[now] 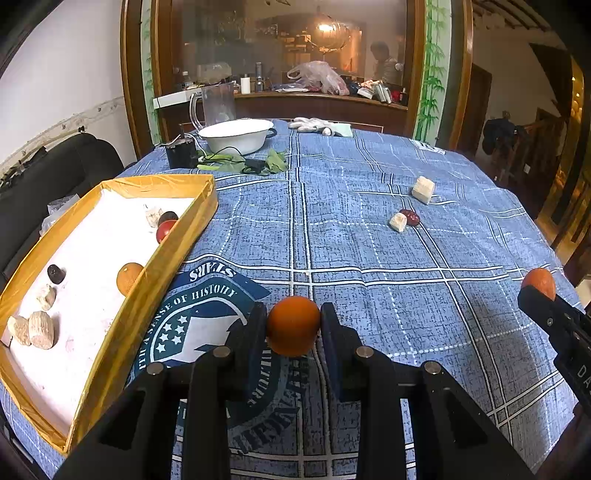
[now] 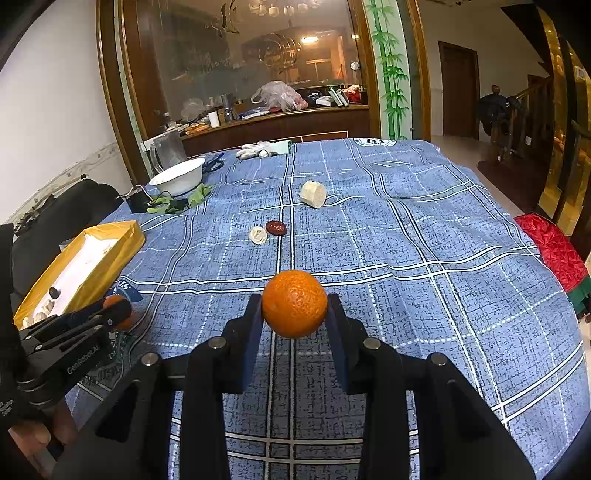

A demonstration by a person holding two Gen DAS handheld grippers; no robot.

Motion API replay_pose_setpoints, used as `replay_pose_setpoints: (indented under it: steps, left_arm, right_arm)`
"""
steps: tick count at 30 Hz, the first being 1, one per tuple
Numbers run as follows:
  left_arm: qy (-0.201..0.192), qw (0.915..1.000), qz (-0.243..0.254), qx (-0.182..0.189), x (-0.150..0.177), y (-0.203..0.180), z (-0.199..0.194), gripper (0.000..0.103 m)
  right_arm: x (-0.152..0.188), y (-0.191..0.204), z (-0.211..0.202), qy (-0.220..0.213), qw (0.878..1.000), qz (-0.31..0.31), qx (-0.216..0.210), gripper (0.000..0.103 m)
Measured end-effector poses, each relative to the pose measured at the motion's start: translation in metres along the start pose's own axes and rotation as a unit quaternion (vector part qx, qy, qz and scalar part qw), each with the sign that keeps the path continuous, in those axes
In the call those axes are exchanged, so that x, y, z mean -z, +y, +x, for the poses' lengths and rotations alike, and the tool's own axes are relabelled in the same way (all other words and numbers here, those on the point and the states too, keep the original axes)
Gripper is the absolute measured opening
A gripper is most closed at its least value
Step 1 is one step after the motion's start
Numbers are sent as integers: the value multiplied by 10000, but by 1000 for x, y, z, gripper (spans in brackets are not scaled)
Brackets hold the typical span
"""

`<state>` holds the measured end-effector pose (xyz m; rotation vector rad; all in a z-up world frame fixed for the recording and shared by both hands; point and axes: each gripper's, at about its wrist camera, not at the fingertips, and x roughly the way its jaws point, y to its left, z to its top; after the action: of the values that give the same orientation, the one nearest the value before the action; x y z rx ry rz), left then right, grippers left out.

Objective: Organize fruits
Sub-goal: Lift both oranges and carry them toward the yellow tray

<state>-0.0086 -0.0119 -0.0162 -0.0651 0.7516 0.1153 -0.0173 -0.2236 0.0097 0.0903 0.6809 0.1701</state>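
We grip one orange (image 1: pixel 293 325) in our left hand-held gripper (image 1: pixel 293 328), just right of the yellow tray (image 1: pixel 177 240); our right hand-held gripper (image 2: pixel 294 308) clamps a second orange (image 2: pixel 294 303), farther right of the tray, above the desk (image 2: pixel 424 277).

left hand-held gripper (image 1: pixel 293 325): clamped | right hand-held gripper (image 2: pixel 294 304): clamped

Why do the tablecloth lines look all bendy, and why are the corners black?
Both wrist views use fisheye lenses: straight stripes on the tablecloth curve, and corners go dark. In the left wrist view the lamp glares, and the orange in the left tongs looks soft.
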Motion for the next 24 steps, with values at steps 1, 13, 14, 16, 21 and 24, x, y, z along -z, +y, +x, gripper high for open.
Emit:
replay_pose_setpoints:
  steps: [1,13,14,16,21,24]
  left_arm:
    - [-7,10000,-8,3,0,0,0,29]
    - [-148,9999,-45,-7,1,2,-6,29]
    - [-188,9998,-32,-4,1,2,-8,29]
    - [-176,9998,33,-47,2,4,-10,29]
    - [-190,9994,-262,-135,-4,33,-22,29]
    - [-270,9978,-520,-319,-8,60,-33,29]
  right_arm:
    - [0,0,0,-4,10000,-5,-1,36]
    - [0,0,-4,-103,9999,-32,8,36]
    - [0,1,-4,-107,9999,-51,7,36]
    - [0,2,-3,-74,9999,-101,-1,36]
    - [0,12,3,110,9993,-350,-121,36]
    - [0,22,11,291,9981,-430,-325,36]
